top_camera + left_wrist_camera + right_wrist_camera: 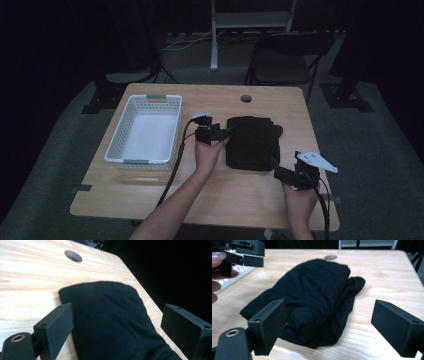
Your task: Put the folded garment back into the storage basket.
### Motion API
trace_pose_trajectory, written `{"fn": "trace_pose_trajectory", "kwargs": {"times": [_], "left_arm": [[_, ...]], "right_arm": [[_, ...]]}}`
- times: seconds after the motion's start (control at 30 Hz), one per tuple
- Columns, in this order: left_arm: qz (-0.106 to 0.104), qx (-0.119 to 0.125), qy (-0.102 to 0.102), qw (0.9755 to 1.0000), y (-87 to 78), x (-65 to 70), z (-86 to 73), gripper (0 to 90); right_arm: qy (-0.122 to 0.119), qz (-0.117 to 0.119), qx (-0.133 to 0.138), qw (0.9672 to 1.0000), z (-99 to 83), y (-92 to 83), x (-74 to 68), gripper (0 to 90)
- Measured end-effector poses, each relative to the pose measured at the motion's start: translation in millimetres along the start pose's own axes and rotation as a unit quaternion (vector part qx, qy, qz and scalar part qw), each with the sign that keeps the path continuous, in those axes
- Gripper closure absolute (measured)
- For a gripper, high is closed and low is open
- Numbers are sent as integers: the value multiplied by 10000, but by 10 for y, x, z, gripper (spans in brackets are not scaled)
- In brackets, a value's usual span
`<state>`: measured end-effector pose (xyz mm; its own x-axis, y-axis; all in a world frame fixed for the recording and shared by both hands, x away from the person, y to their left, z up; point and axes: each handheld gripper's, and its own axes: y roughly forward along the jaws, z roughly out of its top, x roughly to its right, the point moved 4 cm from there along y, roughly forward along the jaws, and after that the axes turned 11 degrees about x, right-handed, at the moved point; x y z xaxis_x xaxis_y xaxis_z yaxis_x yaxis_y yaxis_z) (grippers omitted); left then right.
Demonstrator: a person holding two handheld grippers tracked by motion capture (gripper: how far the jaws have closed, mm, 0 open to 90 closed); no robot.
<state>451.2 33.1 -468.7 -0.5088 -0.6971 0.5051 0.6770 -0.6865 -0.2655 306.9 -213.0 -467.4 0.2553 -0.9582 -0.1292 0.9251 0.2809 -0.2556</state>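
Since both the left gripper [226, 134] and right gripper [278, 170] hang wide open around the folded black cloth bundle [252, 142], I'd pinch opposite edges low, grabbing every layer.

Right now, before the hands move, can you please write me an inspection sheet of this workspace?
Surface: wooden table, round hole near far edge.
Job's things: folded black cloth lying flat; white basket at its left, nothing inside.
Clutter: nothing seen.
Grippers: left claw open at cloth's left edge; right claw open at its near right corner; neither grips.
Cables: black cable across table beside basket.
Surroundings: dark folding chair behind table; grey floor.
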Motion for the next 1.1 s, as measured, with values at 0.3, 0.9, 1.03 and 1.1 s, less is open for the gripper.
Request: {"fn": "trace_pose_trajectory", "kwargs": {"times": [0.3,0.9,1.03,1.1], "left_arm": [[-16,-131,-103,9999,147,-21,-20,114],[52,-393,-400,9984,345,-174,-168,114],[38,-413,-415,9983,350,-187,-161,114],[-8,-414,-489,9979,353,-193,-148,114]], "right_arm": [[113,42,-361,9993,-107,164,61,120],[796,74,-825,9934,-298,488,117,120],[847,104,-886,9924,-317,505,131,119],[841,91,-938,9920,-329,510,147,119]]}}
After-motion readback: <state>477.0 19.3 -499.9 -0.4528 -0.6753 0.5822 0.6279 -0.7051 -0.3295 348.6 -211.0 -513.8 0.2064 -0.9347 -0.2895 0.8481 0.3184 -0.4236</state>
